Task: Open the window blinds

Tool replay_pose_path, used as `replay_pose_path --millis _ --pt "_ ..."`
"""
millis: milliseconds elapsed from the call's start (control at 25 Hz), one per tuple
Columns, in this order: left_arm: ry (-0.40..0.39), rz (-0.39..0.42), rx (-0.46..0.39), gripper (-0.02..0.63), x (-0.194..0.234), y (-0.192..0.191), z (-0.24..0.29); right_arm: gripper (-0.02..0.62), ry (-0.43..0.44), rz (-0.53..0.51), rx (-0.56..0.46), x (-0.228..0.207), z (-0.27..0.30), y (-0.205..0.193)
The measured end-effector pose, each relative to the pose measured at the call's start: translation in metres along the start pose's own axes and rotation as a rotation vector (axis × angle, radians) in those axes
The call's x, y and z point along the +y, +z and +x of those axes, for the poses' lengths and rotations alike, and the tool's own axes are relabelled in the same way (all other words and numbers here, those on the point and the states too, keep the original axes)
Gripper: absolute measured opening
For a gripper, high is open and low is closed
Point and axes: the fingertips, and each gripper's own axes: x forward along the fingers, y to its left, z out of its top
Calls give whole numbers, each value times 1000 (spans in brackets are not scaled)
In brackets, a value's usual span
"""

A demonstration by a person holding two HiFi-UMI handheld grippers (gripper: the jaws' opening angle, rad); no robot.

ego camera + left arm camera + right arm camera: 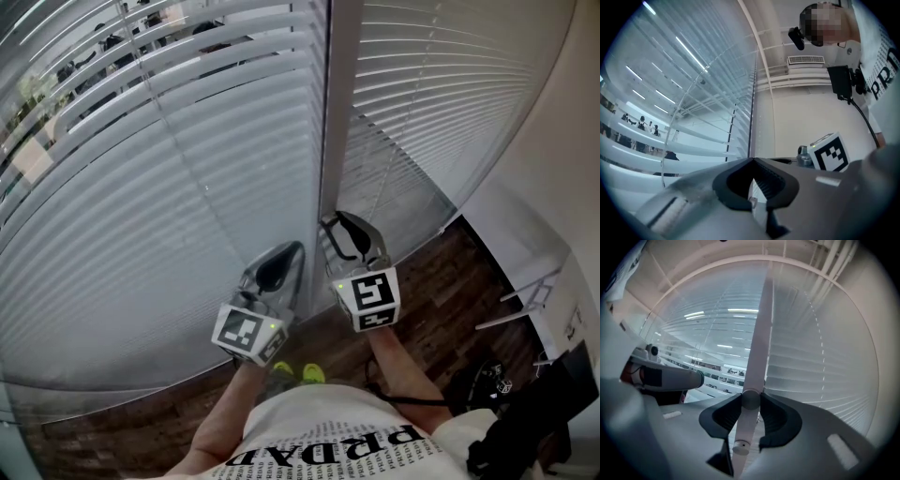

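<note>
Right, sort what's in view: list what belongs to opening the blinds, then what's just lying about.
For the job:
- blinds
- tilt wand, clamped in the right claw
- left claw, shut, beside it

Just about:
- black gear on the wooden floor
- white metal frame by the wall

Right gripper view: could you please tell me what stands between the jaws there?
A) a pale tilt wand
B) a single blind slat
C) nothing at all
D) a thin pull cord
A: the right gripper has its jaws closed from both sides on the tilt wand, a pale rod with a capped end.
</note>
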Motion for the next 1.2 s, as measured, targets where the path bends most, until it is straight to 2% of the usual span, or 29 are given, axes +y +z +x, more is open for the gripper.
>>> replay_pose_path --millis 280,520,1040,1120,1200 --pt "-6 -5 -8 -9 -1 0 -4 129 11 239 -46 -1 -3 -2" --pt "-6 1 5 -9 1 -3 -4 130 5 322 -66 -3 -2 -1" --pt "-1 2 8 -8 1 0 -8 133 6 293 -64 -2 -2 2" --pt "4 3 7 -9 1 1 -10 133 9 236 -41 -1 -2 3" --pt "7 1 4 -9 0 2 -10 133 4 107 1 0 -4 3"
